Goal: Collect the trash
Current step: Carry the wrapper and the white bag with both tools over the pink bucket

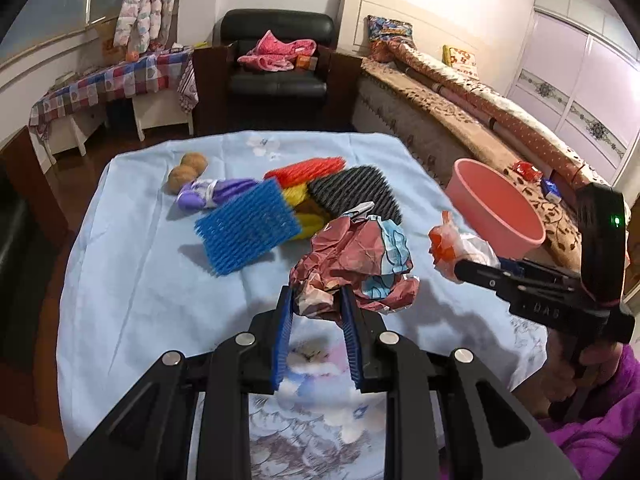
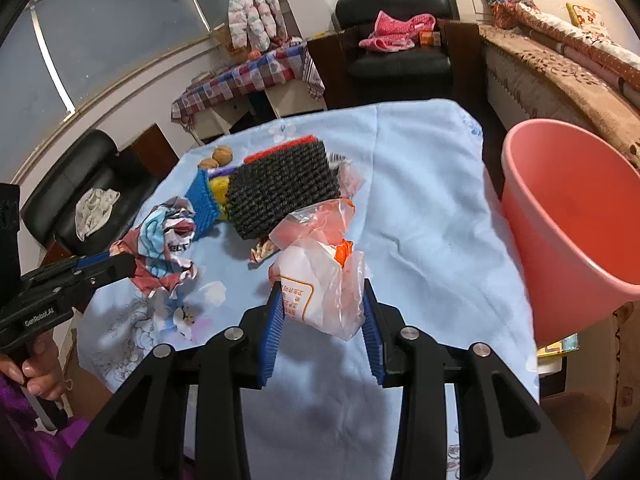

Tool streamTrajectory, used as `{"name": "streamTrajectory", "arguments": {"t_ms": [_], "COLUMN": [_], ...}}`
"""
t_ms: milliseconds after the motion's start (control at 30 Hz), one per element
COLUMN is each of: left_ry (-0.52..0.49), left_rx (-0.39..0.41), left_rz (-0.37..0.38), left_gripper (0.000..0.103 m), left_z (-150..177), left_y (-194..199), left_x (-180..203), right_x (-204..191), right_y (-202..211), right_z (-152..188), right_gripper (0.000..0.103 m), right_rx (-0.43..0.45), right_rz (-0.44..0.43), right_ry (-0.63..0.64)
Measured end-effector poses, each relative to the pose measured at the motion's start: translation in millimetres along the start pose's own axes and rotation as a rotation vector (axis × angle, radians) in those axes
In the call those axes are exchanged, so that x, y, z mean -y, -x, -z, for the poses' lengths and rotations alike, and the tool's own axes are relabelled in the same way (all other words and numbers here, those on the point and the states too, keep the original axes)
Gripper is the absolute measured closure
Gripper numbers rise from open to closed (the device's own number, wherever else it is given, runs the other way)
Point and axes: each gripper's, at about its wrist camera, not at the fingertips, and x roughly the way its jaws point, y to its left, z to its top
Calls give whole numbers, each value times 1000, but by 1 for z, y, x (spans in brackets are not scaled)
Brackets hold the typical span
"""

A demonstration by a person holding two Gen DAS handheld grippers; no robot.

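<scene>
My left gripper (image 1: 316,300) is shut on a crumpled ball of red and blue patterned paper (image 1: 356,260) and holds it above the light blue tablecloth (image 1: 140,272). The paper also shows in the right wrist view (image 2: 168,240), with the left gripper (image 2: 128,266) at its lower left. My right gripper (image 2: 322,304) is shut on a crumpled clear plastic bag with orange print (image 2: 320,272), held above the cloth. In the left wrist view the bag (image 1: 456,246) hangs near the pink plastic bin (image 1: 496,204). The bin (image 2: 576,208) stands off the table's right edge.
A blue bristle mat (image 1: 248,228), a black one (image 1: 356,196), a red one (image 1: 308,170) and a yellow one (image 1: 298,196) lie at the table's middle. A purple bundle (image 1: 208,196) and two walnuts (image 1: 186,172) lie behind. A bed (image 1: 500,120) runs along the right.
</scene>
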Motion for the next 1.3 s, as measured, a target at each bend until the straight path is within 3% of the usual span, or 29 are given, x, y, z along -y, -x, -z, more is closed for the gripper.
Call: {"name": "streamTrajectory", "arguments": {"t_ms": [333, 700, 933, 1300], "left_ry": [-41, -96, -152, -248], "left_rx": [47, 37, 16, -31], "left_rz": [83, 160, 179, 181], "left_gripper": [80, 80, 79, 79], "left_z": [-37, -82, -107, -118], "left_y": [-10, -63, -101, -156], "left_x": [51, 120, 168, 232], "right_x": [37, 115, 148, 183], "right_y": [38, 68, 65, 57], "right_z": [-8, -24, -30, -23], "right_gripper": [66, 66, 66, 65], "right_rx": [94, 178, 180, 148], "right_rz": [45, 232, 313, 352], "right_ry": [-91, -224, -274, -331]}}
